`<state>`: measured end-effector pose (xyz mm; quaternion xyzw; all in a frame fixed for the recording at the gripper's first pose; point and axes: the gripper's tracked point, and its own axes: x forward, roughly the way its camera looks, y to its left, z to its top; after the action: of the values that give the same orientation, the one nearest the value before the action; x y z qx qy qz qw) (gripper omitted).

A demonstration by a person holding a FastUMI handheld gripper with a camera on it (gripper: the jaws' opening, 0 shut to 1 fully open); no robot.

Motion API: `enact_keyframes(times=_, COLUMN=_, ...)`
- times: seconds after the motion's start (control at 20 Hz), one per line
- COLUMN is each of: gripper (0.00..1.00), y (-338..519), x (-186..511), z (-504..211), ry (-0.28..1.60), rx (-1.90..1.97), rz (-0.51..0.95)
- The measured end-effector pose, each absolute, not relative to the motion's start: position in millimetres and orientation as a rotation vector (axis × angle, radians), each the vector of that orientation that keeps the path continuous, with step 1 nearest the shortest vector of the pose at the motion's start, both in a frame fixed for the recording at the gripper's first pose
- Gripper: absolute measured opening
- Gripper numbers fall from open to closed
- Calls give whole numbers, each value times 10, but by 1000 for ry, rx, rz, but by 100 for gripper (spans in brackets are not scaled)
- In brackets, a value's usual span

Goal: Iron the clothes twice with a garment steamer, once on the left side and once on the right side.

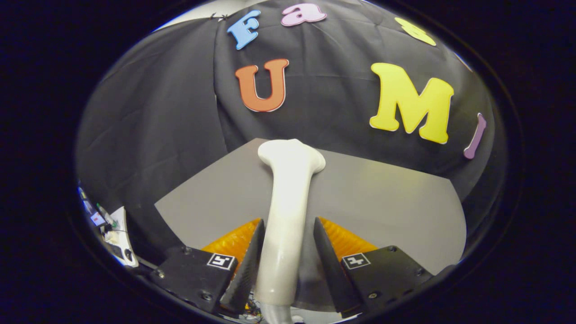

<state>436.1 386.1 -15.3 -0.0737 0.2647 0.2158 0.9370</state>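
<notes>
A white garment steamer [288,202] stands between my fingers, its long handle running forward and its flared head [291,155] out ahead of the fingertips, above the grey table [387,202]. My gripper [287,227] is shut on the steamer's handle. The left finger [252,256] lies against the handle. The right finger [328,261] shows a thin gap near its tip and closes in lower down. The bottom of the handle bends away under the fingers and is hidden there.
The grey tabletop spreads ahead and to the right, ending at the black cloth wall [157,135] behind it. Off the table's left side sits a white stand with small devices and cables [110,227].
</notes>
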Motion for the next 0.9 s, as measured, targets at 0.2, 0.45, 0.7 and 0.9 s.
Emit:
enact_keyframes(times=0.2, gripper=57, y=3945, x=4379, z=-155, ry=564, rx=-94, rz=451)
enact_keyframes(times=0.45, gripper=39, y=3888, x=4283, z=-95, ry=592, rx=-18, rz=447)
enact_keyframes(times=0.7, gripper=37, y=3535, x=3921, z=96, ry=512, rx=-14, rz=420)
enact_keyframes(times=0.9, gripper=37, y=3164, x=3496, z=421, ry=431, rx=19, rz=409)
